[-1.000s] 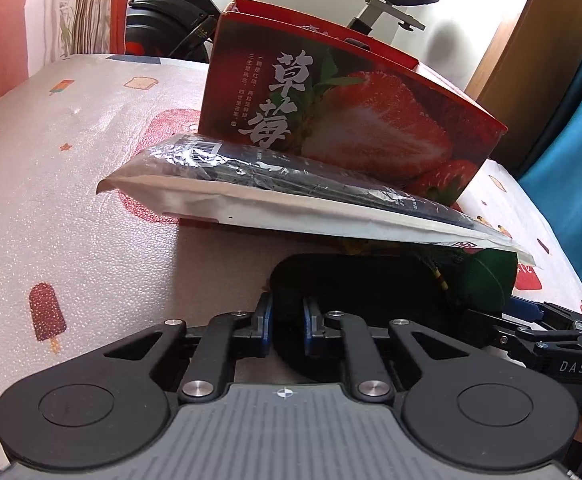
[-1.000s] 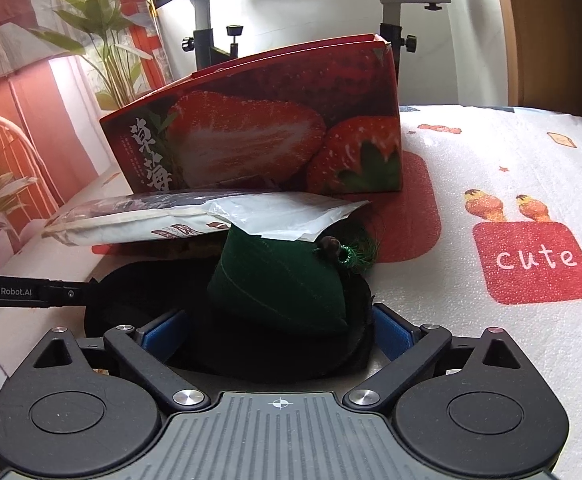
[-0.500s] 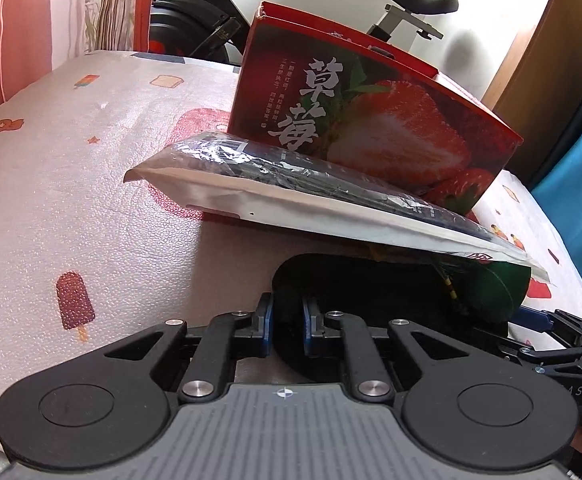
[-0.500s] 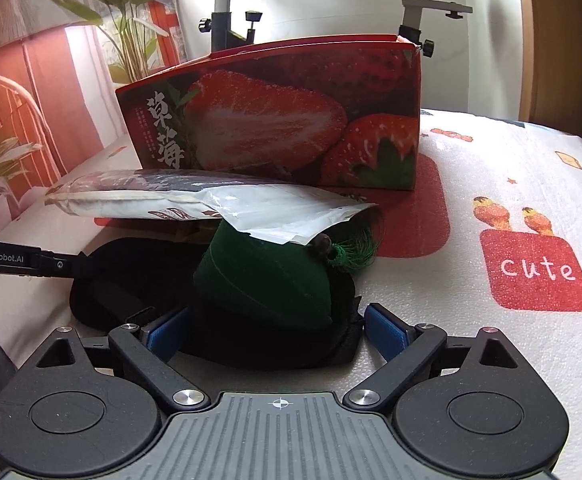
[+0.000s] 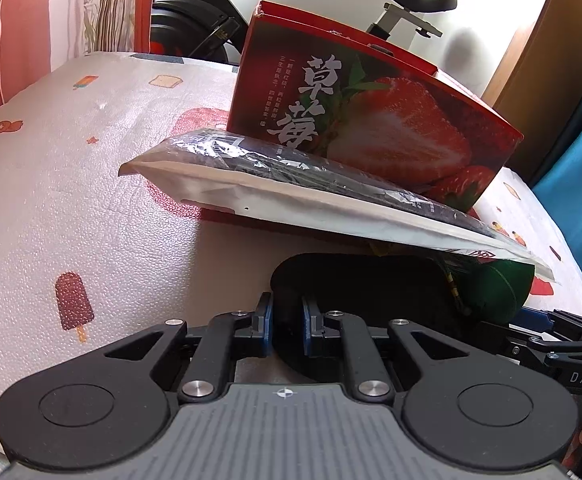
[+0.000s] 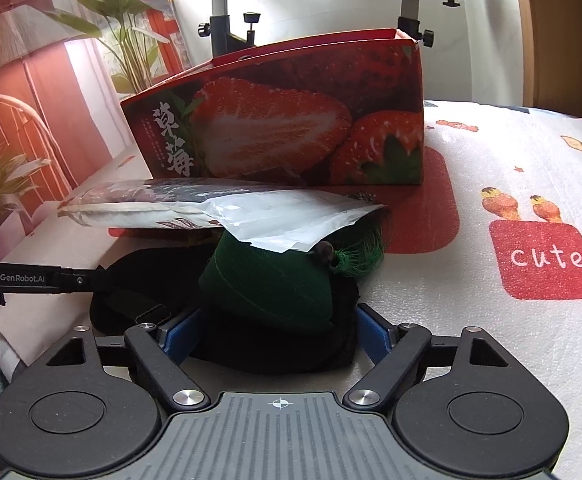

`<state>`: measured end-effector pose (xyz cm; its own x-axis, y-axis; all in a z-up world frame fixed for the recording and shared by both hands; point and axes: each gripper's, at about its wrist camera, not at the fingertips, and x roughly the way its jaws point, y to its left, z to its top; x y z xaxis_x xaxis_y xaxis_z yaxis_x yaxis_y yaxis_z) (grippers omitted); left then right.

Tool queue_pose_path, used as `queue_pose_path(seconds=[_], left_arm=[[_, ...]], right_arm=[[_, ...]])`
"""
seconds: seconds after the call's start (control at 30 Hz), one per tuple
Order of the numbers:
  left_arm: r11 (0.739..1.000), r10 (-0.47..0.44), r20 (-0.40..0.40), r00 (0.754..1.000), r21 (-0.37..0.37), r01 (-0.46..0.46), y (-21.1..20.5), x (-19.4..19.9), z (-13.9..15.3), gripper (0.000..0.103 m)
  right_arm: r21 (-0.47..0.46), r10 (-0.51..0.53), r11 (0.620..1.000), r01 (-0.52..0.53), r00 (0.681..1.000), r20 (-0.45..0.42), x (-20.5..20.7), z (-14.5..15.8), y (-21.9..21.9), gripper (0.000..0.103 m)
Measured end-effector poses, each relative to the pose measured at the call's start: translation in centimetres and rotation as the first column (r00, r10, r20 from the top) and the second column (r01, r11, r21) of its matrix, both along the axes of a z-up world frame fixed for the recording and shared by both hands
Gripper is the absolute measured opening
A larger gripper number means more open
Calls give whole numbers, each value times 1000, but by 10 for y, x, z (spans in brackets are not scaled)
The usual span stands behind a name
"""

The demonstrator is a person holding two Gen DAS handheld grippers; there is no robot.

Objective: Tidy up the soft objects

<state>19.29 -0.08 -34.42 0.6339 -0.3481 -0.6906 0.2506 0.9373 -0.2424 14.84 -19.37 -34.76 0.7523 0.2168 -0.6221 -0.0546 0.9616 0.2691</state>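
Note:
A black soft pad [image 5: 355, 280] lies on the table, and my left gripper [image 5: 287, 326] is shut on its near edge. The pad also shows in the right wrist view [image 6: 275, 344]. A green fabric pouch [image 6: 267, 280] with a tassel [image 6: 359, 256] rests on the pad. My right gripper [image 6: 277, 330] has its jaws wide apart around the pad and pouch; the blue pads [image 6: 373, 330] sit close to the fabric on both sides. A plastic-wrapped package [image 5: 311, 184] lies over the pouch and leans toward the red strawberry box [image 5: 371, 112].
The table has a white patterned cover [image 5: 71, 184]. The strawberry box [image 6: 283, 120] stands open-topped behind the pile. An exercise bike [image 5: 195, 20] and plants [image 6: 123, 32] are beyond the table. A red "cute" print [image 6: 547, 258] lies to the right.
Both wrist views have drawn back slightly and shifted, so the box and package sit further right in the left view. Both grippers keep the same jaw spacing.

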Motion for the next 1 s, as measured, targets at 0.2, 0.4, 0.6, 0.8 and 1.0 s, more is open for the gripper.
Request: queue_pose_path(seconds=[0.2, 0.4, 0.6, 0.8, 1.0], left_arm=[[1000, 1, 0, 1000, -4, -1, 1, 0, -1, 16], [1000, 1, -1, 1000, -5, -1, 1, 0, -1, 15], [1000, 1, 0, 1000, -5, -1, 0, 0, -1, 15], [1000, 2, -1, 1000, -7, -2, 1, 0, -1, 15], [1000, 3, -2, 1000, -7, -3, 1, 0, 0, 16]], right_arm=[[27, 1, 1000, -1, 1000, 16, -2, 5, -1, 71], [8, 19, 1000, -19, 1000, 16, -2, 4, 4, 71], [-108, 5, 994, -4, 1000, 12, -3, 2, 11, 71], [-134, 5, 991, -4, 1000, 6, -3, 2, 11, 72], [-173, 18, 985, -12, 999, 33, -5, 7, 13, 72]])
